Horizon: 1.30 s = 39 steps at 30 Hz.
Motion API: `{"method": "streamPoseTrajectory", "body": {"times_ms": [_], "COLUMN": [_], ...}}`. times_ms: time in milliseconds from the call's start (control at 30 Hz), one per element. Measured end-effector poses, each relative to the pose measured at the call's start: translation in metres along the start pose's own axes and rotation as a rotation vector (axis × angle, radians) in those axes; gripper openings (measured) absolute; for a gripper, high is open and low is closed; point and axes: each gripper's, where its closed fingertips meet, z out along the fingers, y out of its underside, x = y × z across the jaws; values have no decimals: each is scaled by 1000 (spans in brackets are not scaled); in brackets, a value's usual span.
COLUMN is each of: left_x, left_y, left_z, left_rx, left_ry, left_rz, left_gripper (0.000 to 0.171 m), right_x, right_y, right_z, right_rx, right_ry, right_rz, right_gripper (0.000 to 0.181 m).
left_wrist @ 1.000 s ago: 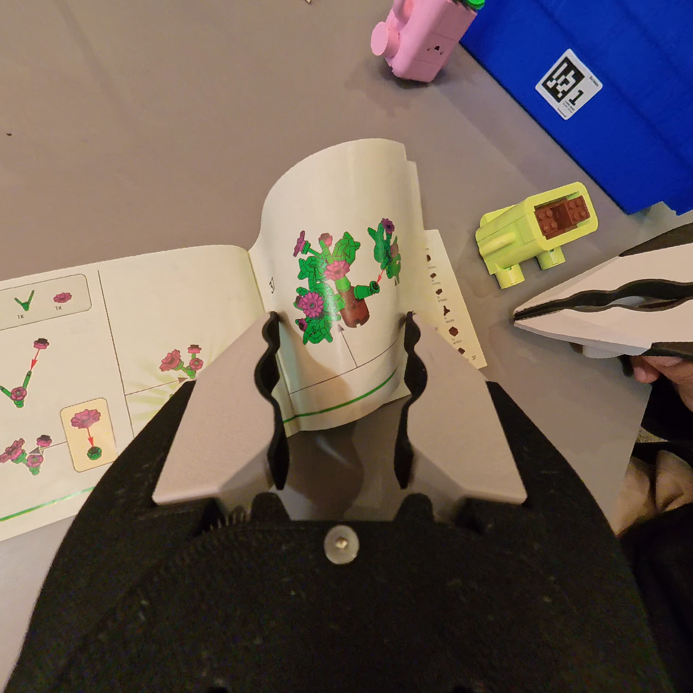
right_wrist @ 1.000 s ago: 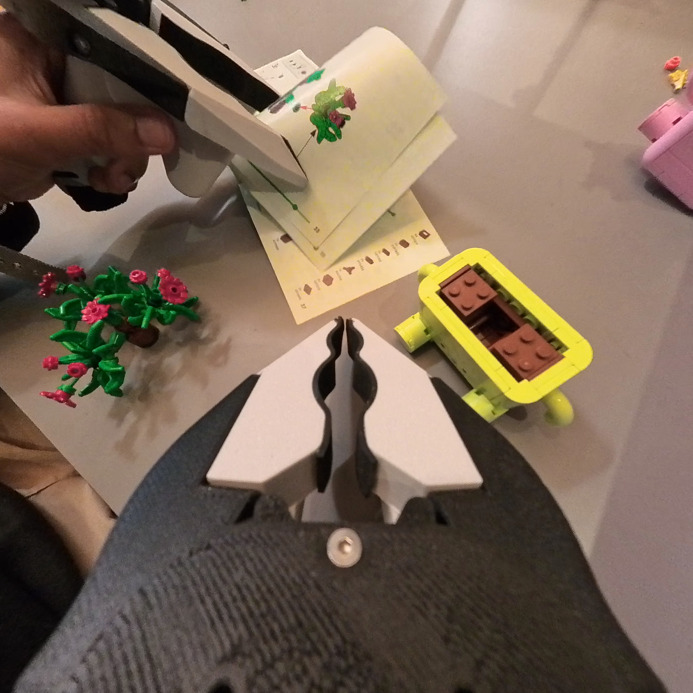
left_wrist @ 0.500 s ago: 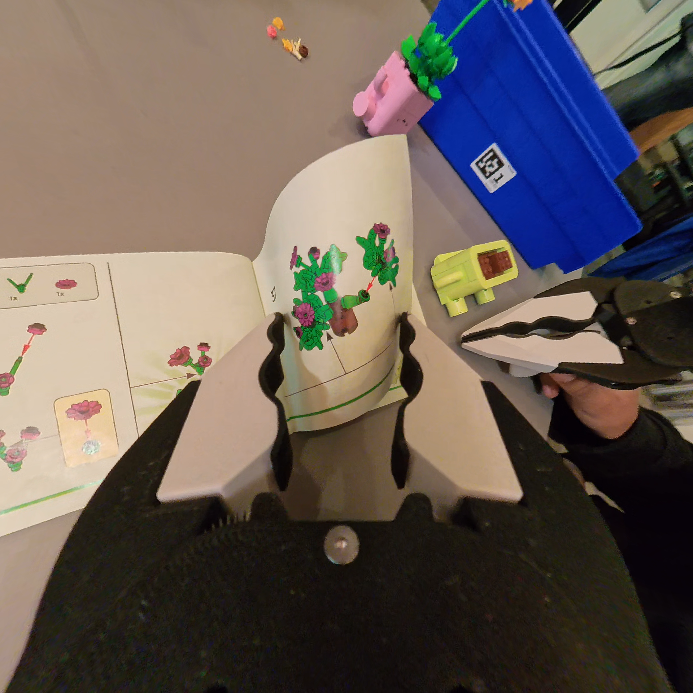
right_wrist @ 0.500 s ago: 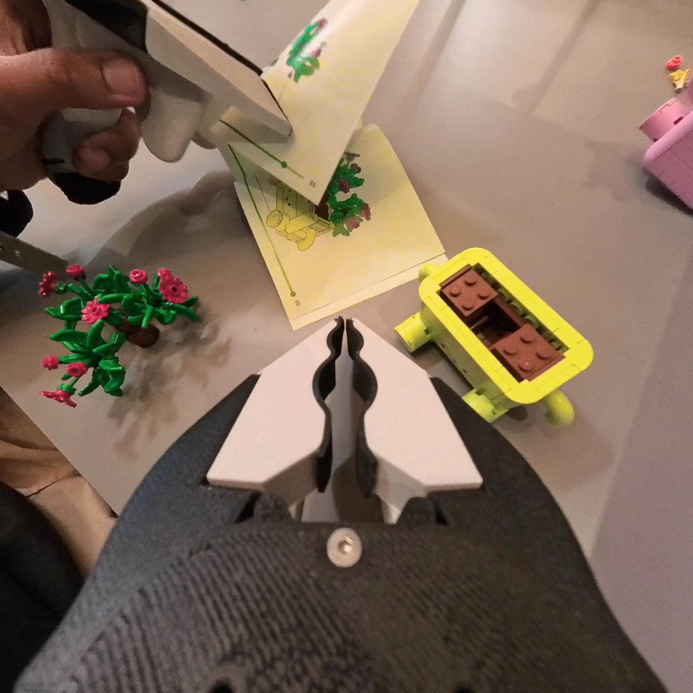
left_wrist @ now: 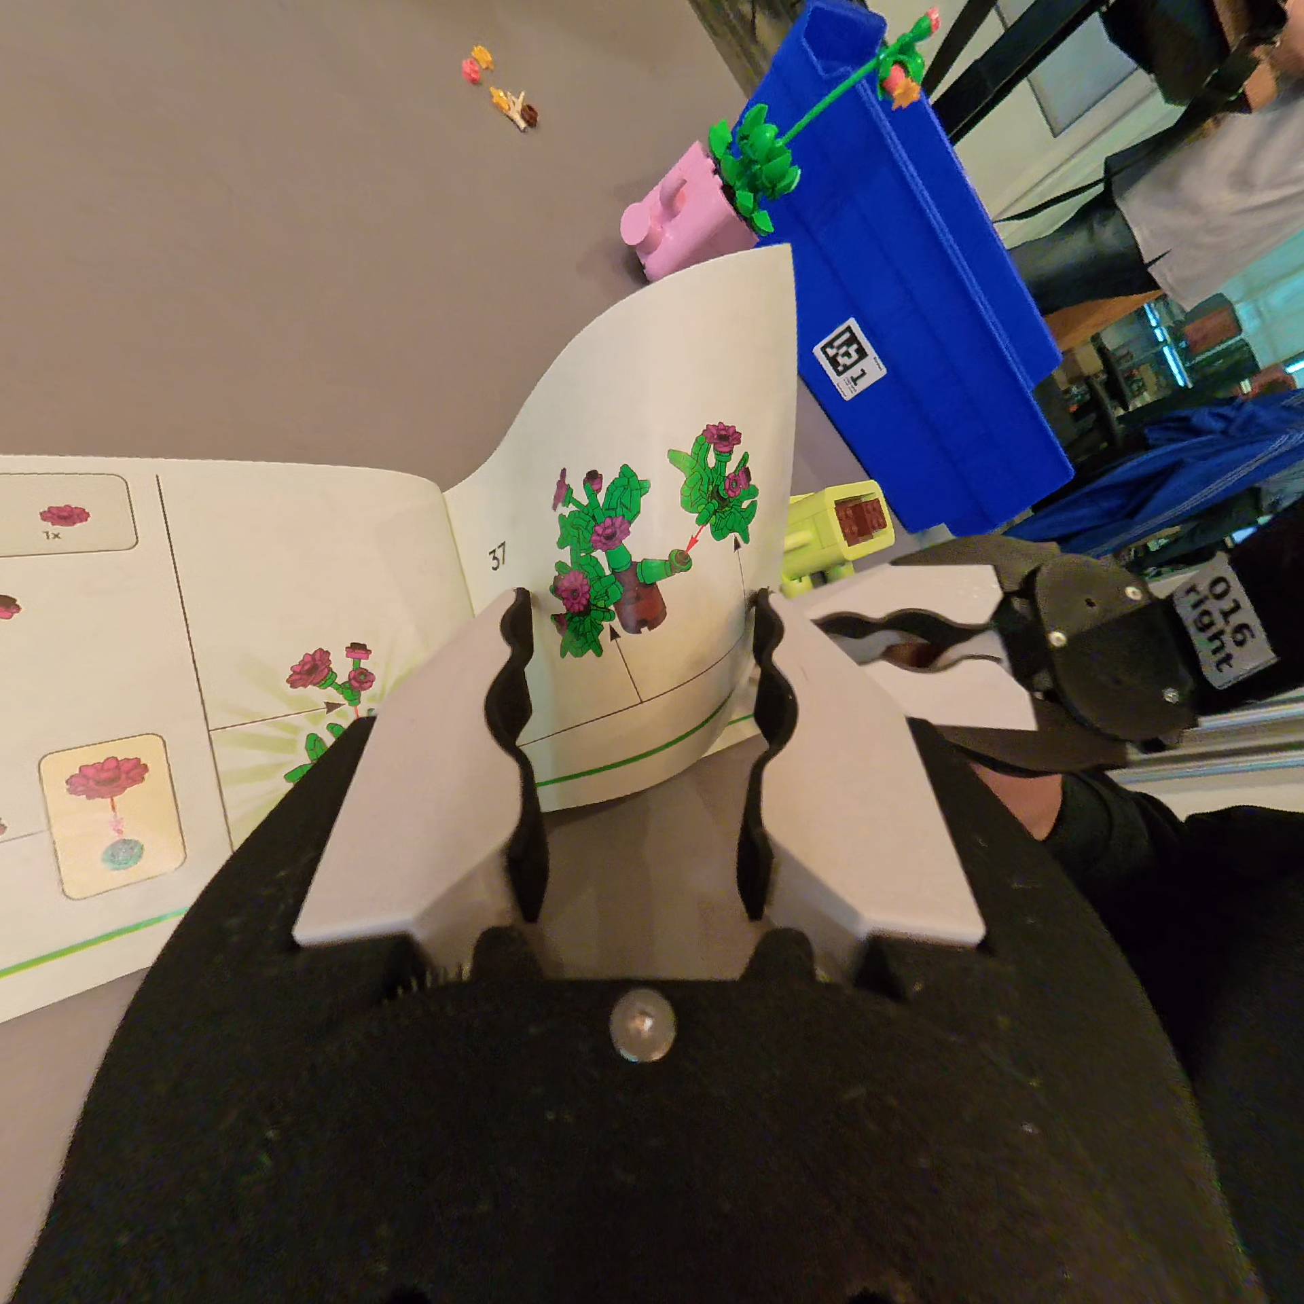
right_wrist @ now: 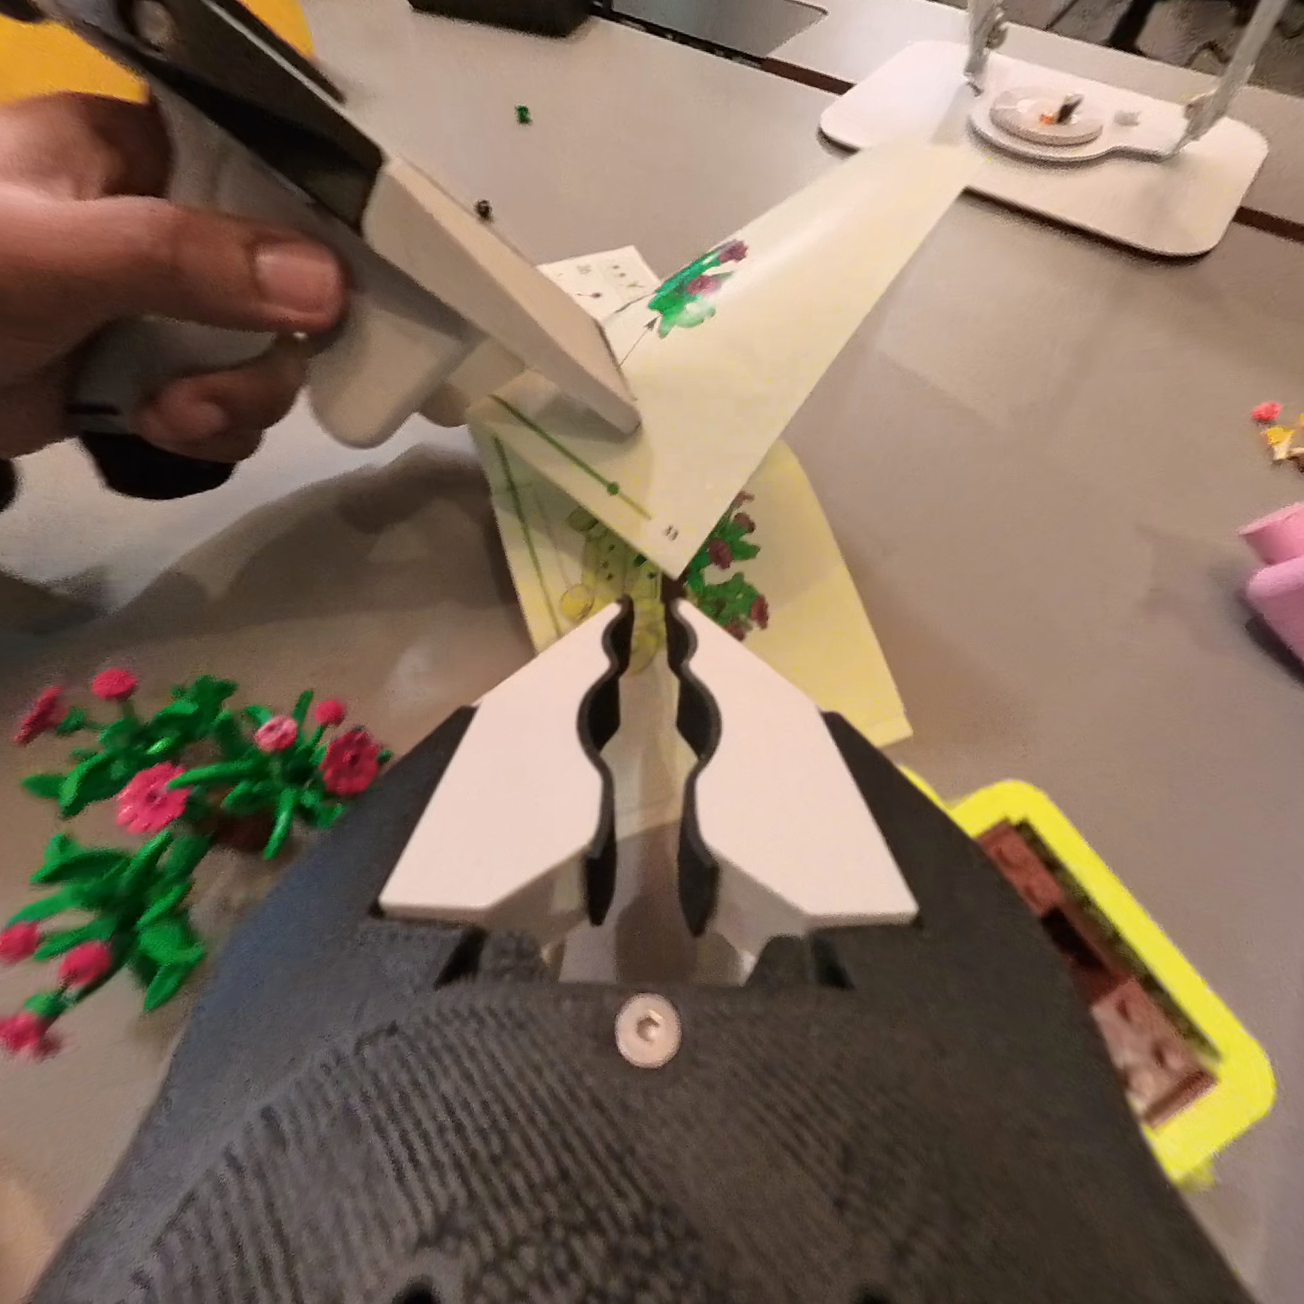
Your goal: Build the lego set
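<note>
The instruction booklet (left_wrist: 282, 600) lies open on the grey table. My left gripper (left_wrist: 641, 607) is open, and its fingertips push one page (left_wrist: 670, 423) up so that it curls; the right wrist view shows that page (right_wrist: 762, 339) standing raised against a left finger (right_wrist: 536, 331). My right gripper (right_wrist: 646, 607) is open by a narrow gap and empty, low over the booklet's lower page (right_wrist: 811, 635). A lime-yellow lego planter (right_wrist: 1101, 988) with brown bricks sits right of it. A green lego plant with pink flowers (right_wrist: 176, 797) lies to its left.
A blue bin (left_wrist: 917, 282) stands at the far right. A pink lego pot (left_wrist: 677, 219) with a green stem stands beside it. Small loose pieces (left_wrist: 501, 85) lie farther back. A white stand base (right_wrist: 1058, 141) sits at the far table edge. Some 5 cm of space lies between my two pairs of fingers.
The left gripper has raised the page higher. The right gripper has moved forward over the booklet, past the planter, and its jaws have parted slightly.
</note>
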Motion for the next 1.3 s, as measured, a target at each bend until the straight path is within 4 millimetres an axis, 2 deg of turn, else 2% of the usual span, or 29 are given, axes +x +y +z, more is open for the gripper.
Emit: {"method": "streamPoseTrajectory", "body": {"times_ms": [100, 233, 333, 433, 500, 567, 667, 867, 933, 1000, 1067, 1200, 1300], "left_x": [-1, 1, 23, 49, 55, 47, 20, -42, -53, -54, -45, -26, -24], "left_y": [-3, -17, -27, -23, -17, -13, -18, -35, -37, -40, -43, -37, -21], "left_z": [-5, -25, -38, -35, -30, -27, -33, -73, -83, -88, -86, -66, -46], "left_rx": [9, 63, 79, 32, -14, -51, -36, 22, 35, 58, 87, 77, 2], "left_ry": [13, -22, -50, -54, -79, -149, -308, -631, -681, -693, -682, -619, -552], "left_rz": [-18, 42, 195, 323, 382, 427, 446, 399, 388, 391, 442, 520, 496], "left_gripper": [69, 73, 81, 95, 100, 100, 92, 83, 83, 83, 82, 70, 61], "right_x": [3, -1, -5, -10, -9, -12, -14, -25, -27, -27, -25, -20, -20], "right_y": [-9, -36, -49, -58, -60, -60, -58, -23, -15, -11, -13, -16, -12], "right_z": [15, 18, 13, 7, 6, 6, 5, 8, 7, 6, 3, -1, 1], "right_rx": [2, 141, 230, 307, 325, 322, 313, 112, 70, 57, 72, 98, 66], "right_ry": [18, -4, 2, 41, 72, 57, 44, -32, -31, -27, -29, -75, -112], "right_rz": [-8, -19, -76, -129, -153, -167, -165, -207, -230, -241, -222, -123, -83], "right_gripper": [4, 2, 0, 0, 0, 0, 0, 0, 0, 0, 0, 0, 0]}}
